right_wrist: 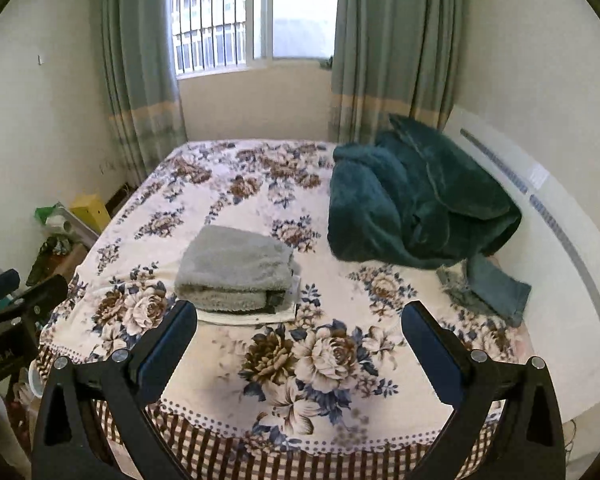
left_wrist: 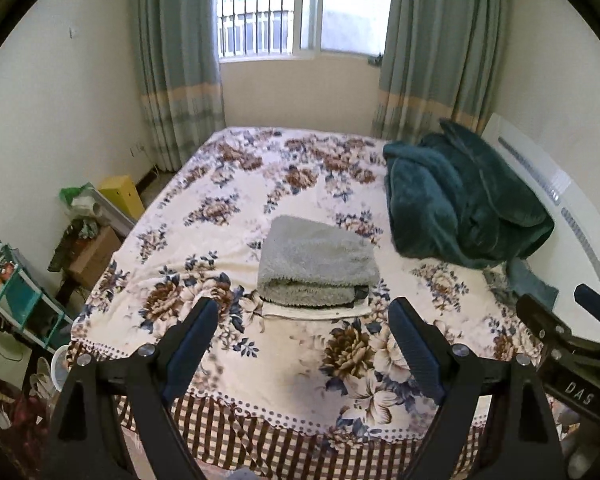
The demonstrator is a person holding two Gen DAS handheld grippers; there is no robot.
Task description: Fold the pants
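Grey fleecy pants (left_wrist: 316, 266) lie folded in a thick stack on the flowered bed (left_wrist: 228, 184), on top of other flat folded items, one white. The stack also shows in the right wrist view (right_wrist: 236, 270). My left gripper (left_wrist: 304, 316) is open and empty, held back above the bed's near edge, just short of the stack. My right gripper (right_wrist: 300, 320) is open and empty, to the right of the stack and apart from it. Part of the right gripper shows at the right edge of the left wrist view (left_wrist: 560, 332).
A crumpled dark teal blanket (right_wrist: 416, 204) lies at the bed's right side against a white headboard (right_wrist: 560, 240). A blue denim piece (right_wrist: 496, 288) pokes out below it. Boxes and clutter (left_wrist: 88, 232) stand on the floor left of the bed. A curtained window is behind.
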